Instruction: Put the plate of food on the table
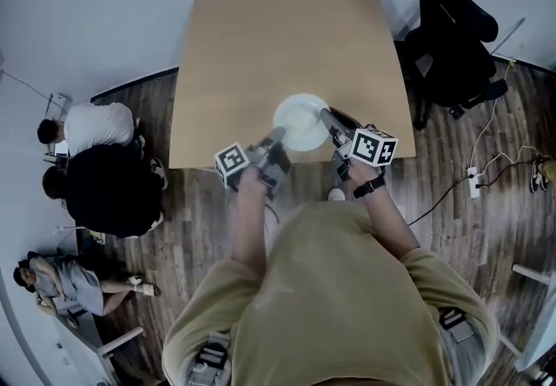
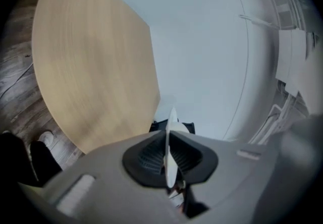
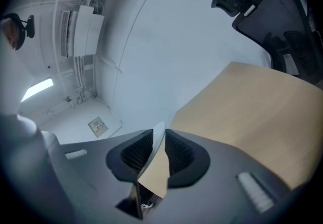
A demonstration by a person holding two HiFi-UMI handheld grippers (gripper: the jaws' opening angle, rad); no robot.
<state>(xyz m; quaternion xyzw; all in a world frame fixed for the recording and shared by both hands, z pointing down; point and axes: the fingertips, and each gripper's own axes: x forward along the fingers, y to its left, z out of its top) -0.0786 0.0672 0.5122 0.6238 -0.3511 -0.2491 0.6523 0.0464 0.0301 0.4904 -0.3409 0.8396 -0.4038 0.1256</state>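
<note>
A white plate (image 1: 301,122) hangs over the near edge of the light wooden table (image 1: 287,36), carried between both grippers. Its contents cannot be made out from the head view. My left gripper (image 1: 278,136) is shut on the plate's near-left rim. In the left gripper view, that rim (image 2: 171,119) stands edge-on between the dark ribbed pads (image 2: 149,156). My right gripper (image 1: 327,118) is shut on the plate's right rim. In the right gripper view, the plate (image 3: 157,170) is pinched between the pads (image 3: 177,153).
A black office chair (image 1: 456,36) stands at the table's right side. Several people (image 1: 95,167) sit on the floor to the left. A power strip and cables (image 1: 474,174) lie on the wooden floor at right. A white wall (image 2: 202,41) lies beyond the table.
</note>
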